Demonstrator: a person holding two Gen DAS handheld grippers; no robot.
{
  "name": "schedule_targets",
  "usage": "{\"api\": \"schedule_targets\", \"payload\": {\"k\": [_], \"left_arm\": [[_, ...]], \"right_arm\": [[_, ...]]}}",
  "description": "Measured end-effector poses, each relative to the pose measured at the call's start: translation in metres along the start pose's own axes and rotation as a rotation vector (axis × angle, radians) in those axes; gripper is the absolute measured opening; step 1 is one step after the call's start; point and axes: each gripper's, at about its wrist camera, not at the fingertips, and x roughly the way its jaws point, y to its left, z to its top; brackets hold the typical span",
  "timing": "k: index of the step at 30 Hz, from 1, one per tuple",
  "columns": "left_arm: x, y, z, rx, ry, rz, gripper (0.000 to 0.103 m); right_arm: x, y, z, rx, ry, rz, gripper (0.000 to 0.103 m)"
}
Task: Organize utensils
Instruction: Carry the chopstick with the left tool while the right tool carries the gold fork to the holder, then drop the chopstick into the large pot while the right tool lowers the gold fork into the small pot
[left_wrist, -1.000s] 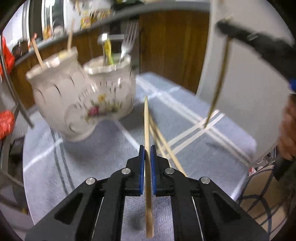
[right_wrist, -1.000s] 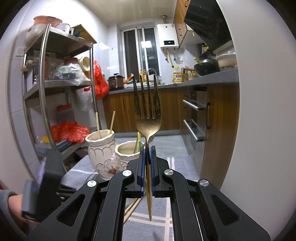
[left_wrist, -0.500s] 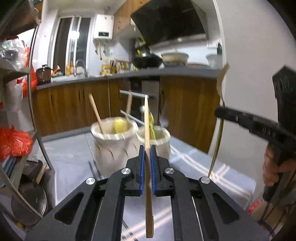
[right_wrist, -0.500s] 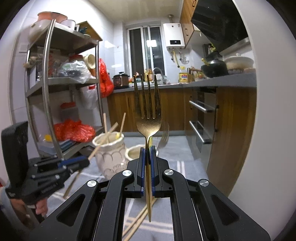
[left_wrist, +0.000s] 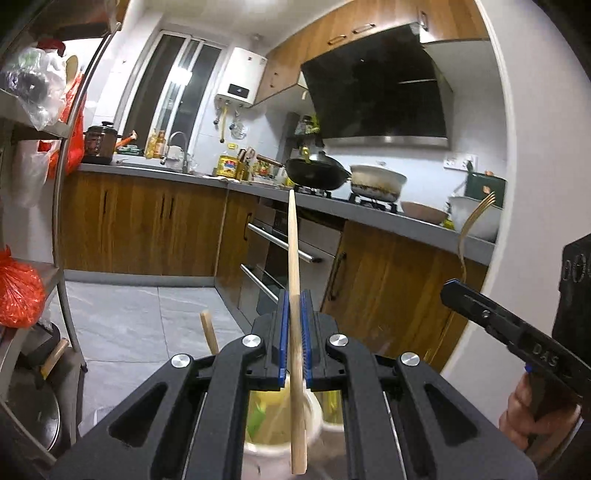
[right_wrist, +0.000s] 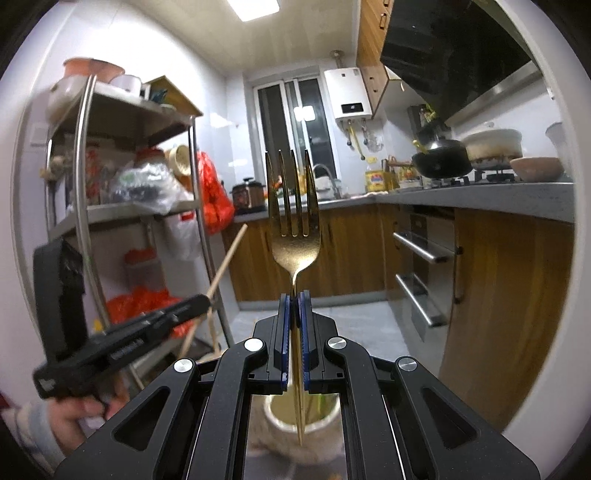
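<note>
- Metal shelf rack (right_wrist: 83, 206): it stands left of the white ceramic jars; a long utensil swung wide could catch its upright.
- White ceramic jar (left_wrist: 280, 435): seen low in the left wrist view, directly under the left hand-held gripper, with utensils already standing inside. A second white ceramic jar (right_wrist: 303, 432) shows under the right hand-held gripper; I cannot tell whether it is the same one.
- Left hand-held gripper (left_wrist: 294, 332): narrow, clamped on a wooden chopstick (left_wrist: 293, 258) that stands nearly upright, its lower end hanging over the jar mouth.
- Right hand-held gripper (right_wrist: 294, 332): narrow, clamped on the neck of a gold fork (right_wrist: 293, 225), tines up, handle tip above the second jar's opening.
- Risk, chopstick: it is pinched at one point on a thin, smooth stick, so it could pivot or slide, and a tilted end may strike the rim or the utensils already inside.
- Risk, fork: released from too high, its handle could bounce off the rim and tip out onto the floor.
- Risk, both: the two tools are near each other above the jars, so lowering together could knock them.
</note>
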Motion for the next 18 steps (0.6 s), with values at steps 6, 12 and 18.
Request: {"api": "schedule_targets", "payload": {"k": [6,12,18], "left_arm": [[0.028,0.001,-0.004,0.034,-0.021,0.067,0.006],[0.027,0.003,-0.022,0.095,-0.054,0.138,0.006],[0.002,0.005,-0.038,0.127,-0.060,0.145,0.006]], "right_arm": [[0.025,-0.004,-0.006,0.013,-0.013,-0.016,0.006],[0.045,-0.006,-0.028,0.002,0.046,-0.023,0.006],[0.050,-0.011,-0.043,0.018,0.118,-0.007,0.006]]}}
